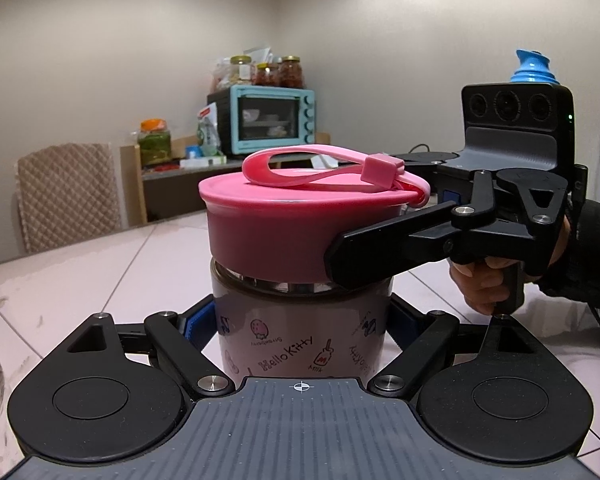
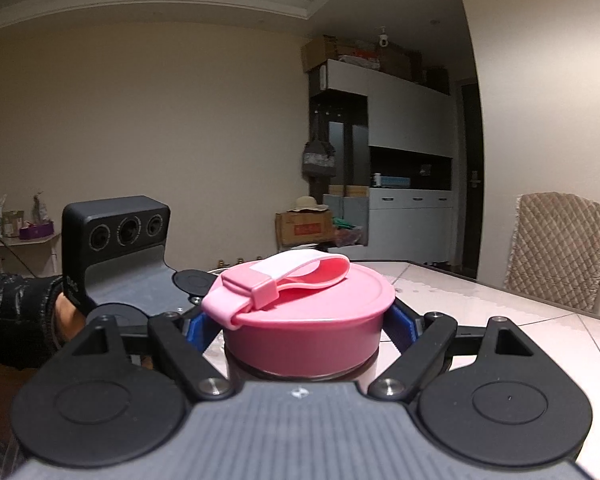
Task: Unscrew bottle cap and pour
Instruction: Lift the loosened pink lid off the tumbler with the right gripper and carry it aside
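Capped bottle [image 1: 300, 344] (contents unclear)

Two facing close-ups, shared cap [image 1: 300, 220]

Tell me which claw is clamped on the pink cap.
The right claw grips the pink cap; the left claw sits lower, clamped on the bottle body.

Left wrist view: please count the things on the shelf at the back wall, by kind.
Oven: 1
Yellow-lid jars on the oven: 3
Orange-lid jar: 1
Total: 5
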Tool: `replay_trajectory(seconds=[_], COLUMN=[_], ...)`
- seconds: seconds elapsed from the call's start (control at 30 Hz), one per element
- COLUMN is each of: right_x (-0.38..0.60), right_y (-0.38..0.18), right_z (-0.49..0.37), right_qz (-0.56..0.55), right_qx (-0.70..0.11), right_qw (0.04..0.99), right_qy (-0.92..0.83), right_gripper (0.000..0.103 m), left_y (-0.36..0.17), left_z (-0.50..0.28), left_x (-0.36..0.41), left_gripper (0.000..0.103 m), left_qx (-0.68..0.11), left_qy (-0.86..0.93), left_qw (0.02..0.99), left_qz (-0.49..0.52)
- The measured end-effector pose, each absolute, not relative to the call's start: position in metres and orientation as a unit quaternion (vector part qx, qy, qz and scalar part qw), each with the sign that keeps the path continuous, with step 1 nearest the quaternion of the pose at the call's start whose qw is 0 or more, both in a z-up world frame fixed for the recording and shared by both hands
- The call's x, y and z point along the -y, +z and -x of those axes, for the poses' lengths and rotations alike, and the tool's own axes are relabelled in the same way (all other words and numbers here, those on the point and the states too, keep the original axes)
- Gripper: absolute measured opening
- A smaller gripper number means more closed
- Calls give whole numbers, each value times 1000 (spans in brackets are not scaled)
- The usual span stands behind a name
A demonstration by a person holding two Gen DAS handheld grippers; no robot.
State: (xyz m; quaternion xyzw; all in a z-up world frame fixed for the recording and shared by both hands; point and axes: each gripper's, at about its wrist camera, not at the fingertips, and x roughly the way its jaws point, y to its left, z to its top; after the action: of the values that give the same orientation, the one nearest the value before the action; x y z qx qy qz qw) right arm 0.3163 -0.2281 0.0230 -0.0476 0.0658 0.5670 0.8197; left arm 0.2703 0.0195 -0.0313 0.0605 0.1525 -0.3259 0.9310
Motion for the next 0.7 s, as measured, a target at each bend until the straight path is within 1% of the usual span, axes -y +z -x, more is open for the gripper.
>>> replay_trajectory(seconds=[0.4, 0.7], right_x=[238, 248], right_y=[33, 46], right_z=[-324, -313], right_qz=[9, 0], right_qx=[-54, -39], right_qw=[815, 836], right_qy=[577, 547], right_gripper=[85, 85], left_y=[-32, -35], left_z=[-270, -269], left_x=[-22, -23], left_gripper=[89, 89], left_qx=[-150, -149], left_qy=[-329, -324], left_qw=[931, 933], left_qz=[-55, -50])
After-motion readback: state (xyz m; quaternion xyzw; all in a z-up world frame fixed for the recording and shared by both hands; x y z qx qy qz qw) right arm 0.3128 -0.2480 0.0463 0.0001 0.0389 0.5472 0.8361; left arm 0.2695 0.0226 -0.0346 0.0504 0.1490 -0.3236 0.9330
